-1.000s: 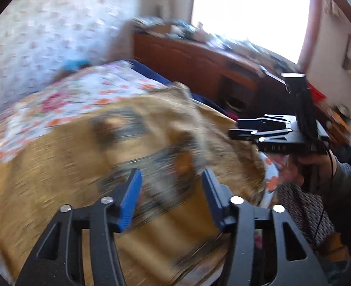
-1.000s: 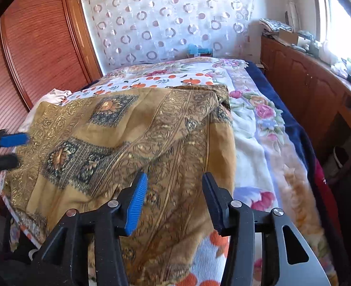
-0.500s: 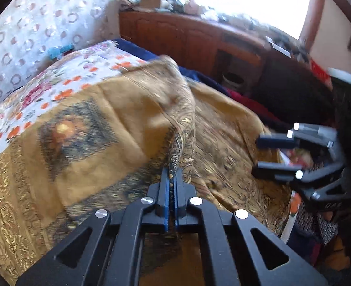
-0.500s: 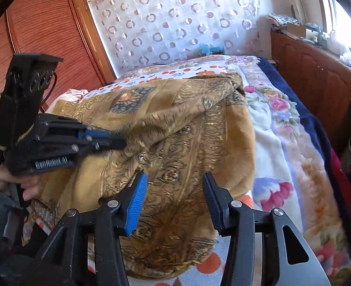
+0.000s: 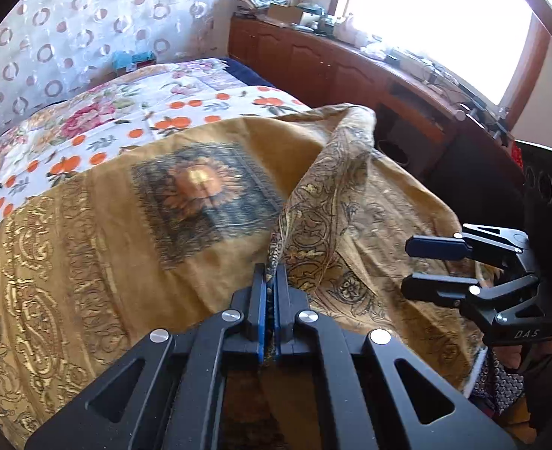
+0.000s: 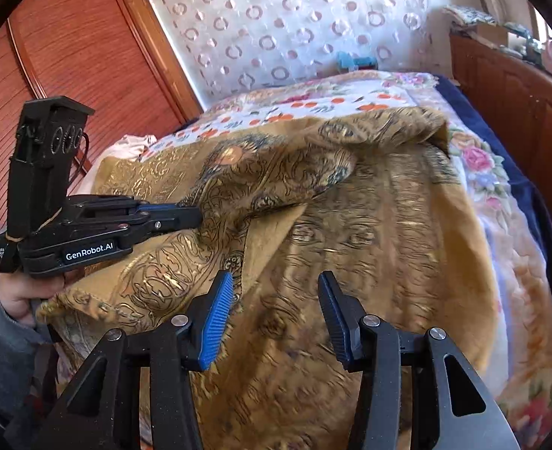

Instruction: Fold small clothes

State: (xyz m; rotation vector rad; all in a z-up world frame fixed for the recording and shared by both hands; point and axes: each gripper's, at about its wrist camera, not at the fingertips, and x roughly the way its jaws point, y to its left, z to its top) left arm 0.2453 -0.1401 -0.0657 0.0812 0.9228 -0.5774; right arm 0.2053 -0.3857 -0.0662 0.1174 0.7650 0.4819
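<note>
Two grippers over a bed (image 5: 186, 90): left gripper (image 5: 271, 277) clamps a golden cloth (image 5: 88, 225); right gripper (image 6: 276, 296) fingers apart.

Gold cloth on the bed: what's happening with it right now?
A person is folding the gold cloth on the bed. The left tongs are shut on a bunched edge, lifting it off the rest. The right tongs are open above the cloth, holding nothing.

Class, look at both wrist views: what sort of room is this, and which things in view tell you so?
Most likely a bedroom in a home: a bed with a floral bedspread, a wooden wardrobe beside it, and a cluttered wooden sideboard under a bright window.
</note>
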